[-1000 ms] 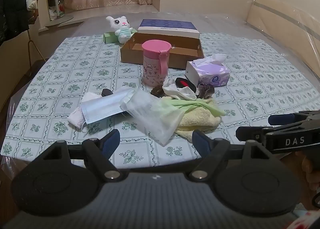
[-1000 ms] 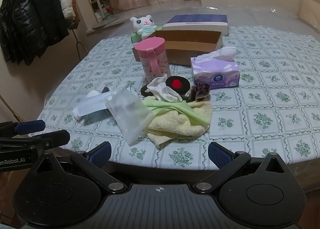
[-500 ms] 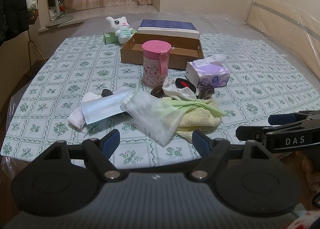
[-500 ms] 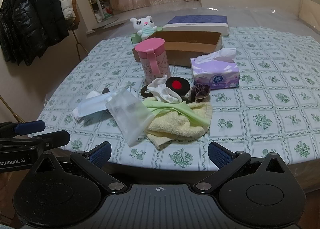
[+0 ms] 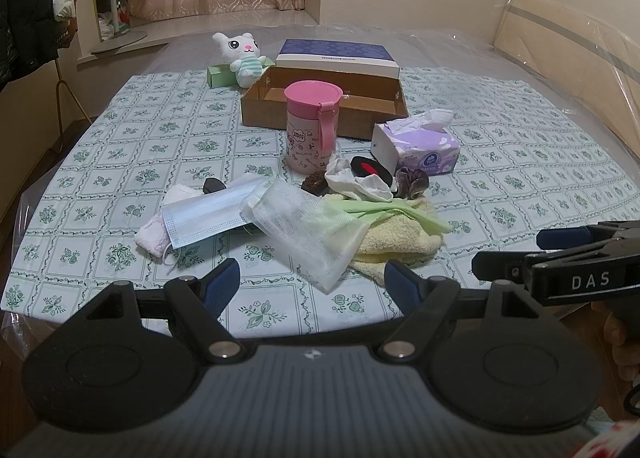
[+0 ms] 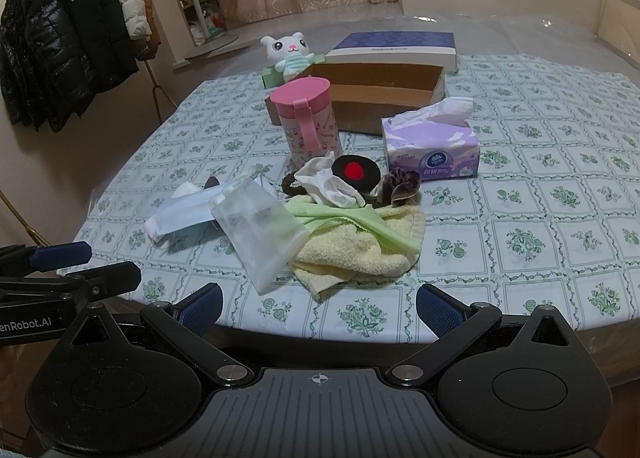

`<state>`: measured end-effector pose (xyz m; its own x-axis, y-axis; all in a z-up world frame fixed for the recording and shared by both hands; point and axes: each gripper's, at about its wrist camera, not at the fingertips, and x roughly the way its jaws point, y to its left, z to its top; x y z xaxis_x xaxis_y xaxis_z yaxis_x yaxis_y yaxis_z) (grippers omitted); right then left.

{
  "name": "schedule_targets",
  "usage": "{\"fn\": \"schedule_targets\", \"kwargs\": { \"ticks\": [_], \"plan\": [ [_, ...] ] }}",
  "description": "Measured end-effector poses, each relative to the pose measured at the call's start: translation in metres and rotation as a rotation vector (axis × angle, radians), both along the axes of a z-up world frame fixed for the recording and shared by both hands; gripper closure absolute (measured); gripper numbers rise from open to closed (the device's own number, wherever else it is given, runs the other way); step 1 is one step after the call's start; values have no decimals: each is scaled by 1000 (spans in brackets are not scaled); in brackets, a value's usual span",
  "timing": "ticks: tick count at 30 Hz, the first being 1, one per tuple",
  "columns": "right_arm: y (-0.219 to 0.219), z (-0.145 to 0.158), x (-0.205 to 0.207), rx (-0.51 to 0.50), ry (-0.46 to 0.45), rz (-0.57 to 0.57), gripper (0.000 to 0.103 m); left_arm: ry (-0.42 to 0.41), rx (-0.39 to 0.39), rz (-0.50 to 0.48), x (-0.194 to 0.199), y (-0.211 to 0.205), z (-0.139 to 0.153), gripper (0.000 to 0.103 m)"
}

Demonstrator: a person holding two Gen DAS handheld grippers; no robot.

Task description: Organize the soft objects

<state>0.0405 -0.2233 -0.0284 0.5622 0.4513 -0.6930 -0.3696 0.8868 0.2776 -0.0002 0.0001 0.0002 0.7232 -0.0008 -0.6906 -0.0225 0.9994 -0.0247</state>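
Observation:
A heap of soft things lies mid-table: a yellow towel [image 5: 400, 238] [image 6: 356, 246], a green cloth strip [image 5: 396, 211], a white mesh pouch [image 5: 308, 234] [image 6: 260, 234], a blue face mask [image 5: 204, 217] [image 6: 180, 213], a white sock [image 5: 356, 181] [image 6: 328, 185], a black pad with a red spot [image 6: 354, 169] and a brown scrunchie [image 5: 412, 183]. A white plush cat [image 5: 240, 53] [image 6: 290, 51] sits at the back. My left gripper [image 5: 312, 282] is open and empty at the near table edge. My right gripper [image 6: 318, 306] is open and empty, just short of the towel.
An open cardboard box [image 5: 324, 101] [image 6: 380, 91] stands behind a pink cup [image 5: 314, 125] [image 6: 306, 121]. A purple tissue pack [image 5: 416, 145] [image 6: 430, 145] is to the right, a blue-lidded box [image 5: 336, 55] and a green box [image 5: 218, 75] at the back. Coats [image 6: 68, 37] hang at left.

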Motion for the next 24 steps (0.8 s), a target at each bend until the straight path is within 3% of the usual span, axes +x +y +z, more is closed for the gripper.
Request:
{"fn": "schedule_targets", "kwargs": {
  "ticks": [24],
  "plan": [
    [0,2,0,0,-3,-1,0,-1,-2,0,0,0,0,25]
  ]
}}
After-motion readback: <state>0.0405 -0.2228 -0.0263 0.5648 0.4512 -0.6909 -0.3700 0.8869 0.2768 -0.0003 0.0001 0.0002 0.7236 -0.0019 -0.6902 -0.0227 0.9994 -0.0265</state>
